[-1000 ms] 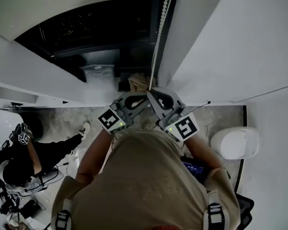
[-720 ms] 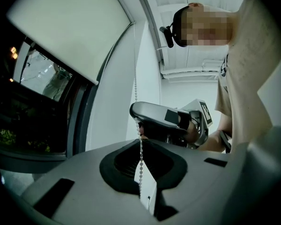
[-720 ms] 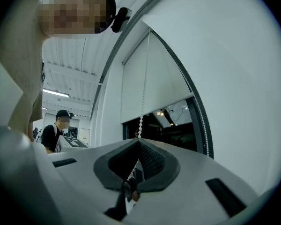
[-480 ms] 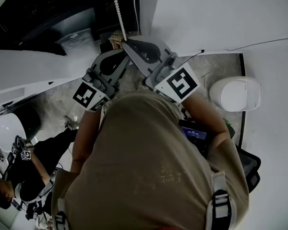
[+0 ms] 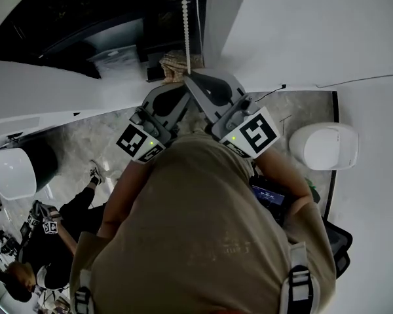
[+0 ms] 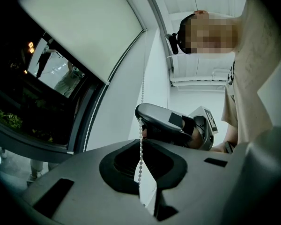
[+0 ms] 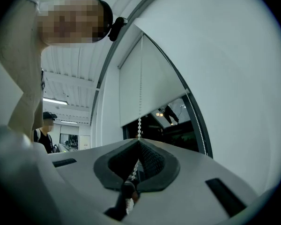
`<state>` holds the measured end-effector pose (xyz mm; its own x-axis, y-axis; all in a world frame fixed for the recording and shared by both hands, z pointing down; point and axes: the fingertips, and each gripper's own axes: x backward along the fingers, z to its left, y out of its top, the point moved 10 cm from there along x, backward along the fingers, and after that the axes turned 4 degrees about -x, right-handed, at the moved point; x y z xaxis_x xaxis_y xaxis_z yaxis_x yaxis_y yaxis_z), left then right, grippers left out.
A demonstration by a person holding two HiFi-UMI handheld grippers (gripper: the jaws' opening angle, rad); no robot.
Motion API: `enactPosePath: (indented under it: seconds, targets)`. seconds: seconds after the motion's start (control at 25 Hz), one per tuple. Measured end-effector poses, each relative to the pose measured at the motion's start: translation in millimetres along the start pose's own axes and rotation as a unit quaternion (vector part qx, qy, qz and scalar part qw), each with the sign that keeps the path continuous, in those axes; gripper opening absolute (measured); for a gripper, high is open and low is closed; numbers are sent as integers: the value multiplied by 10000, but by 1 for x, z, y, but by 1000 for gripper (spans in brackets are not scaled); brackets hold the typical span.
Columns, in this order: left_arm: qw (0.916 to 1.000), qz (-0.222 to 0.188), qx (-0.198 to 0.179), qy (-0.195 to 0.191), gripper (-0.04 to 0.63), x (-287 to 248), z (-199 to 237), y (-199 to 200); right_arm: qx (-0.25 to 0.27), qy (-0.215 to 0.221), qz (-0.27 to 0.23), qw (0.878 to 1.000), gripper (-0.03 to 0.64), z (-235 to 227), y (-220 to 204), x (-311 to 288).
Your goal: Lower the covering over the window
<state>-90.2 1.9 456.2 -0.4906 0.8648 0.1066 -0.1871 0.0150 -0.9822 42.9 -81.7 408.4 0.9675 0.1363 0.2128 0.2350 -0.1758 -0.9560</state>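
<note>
A white bead chain (image 5: 185, 18) hangs down beside the dark window (image 5: 85, 18). Both grippers meet on it, tips almost touching. My right gripper (image 5: 191, 77) is shut on the chain, slightly above my left gripper (image 5: 181, 91), which is also shut on it. In the left gripper view the chain (image 6: 142, 93) passes the right gripper's tip (image 6: 139, 118) and runs into the left gripper (image 6: 140, 144). In the right gripper view the chain (image 7: 140, 78) drops into the right gripper (image 7: 139, 140). The white roller blind (image 7: 150, 78) covers the upper window; dark glass (image 7: 175, 118) shows below.
A woven object (image 5: 173, 64) and a clear plastic container (image 5: 114, 61) sit on the window ledge. White wall (image 5: 301, 25) stands at the right. Round white seats (image 5: 13, 172) (image 5: 324, 146) are on the floor. A person in black (image 5: 52, 241) is at lower left.
The head view has swung, so the window and floor shifted in the picture. Both grippers stay together, shut on the chain. The person in black has moved at lower left.
</note>
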Motion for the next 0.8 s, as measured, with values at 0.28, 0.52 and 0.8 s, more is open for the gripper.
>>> enactPosePath:
  seconds: [0.28, 0.52, 0.8]
  targets:
    - [9999, -44, 63, 95, 25, -7, 3, -1, -63, 71, -6, 10000, 11, -8, 2, 0]
    - [9999, 98, 54, 69, 25, -11, 14, -5, -114, -4, 18, 9999, 11, -17, 0, -9]
    - [9998, 111, 97, -121, 25, -10, 29, -3, -68, -186, -21, 9998, 11, -17, -3, -19]
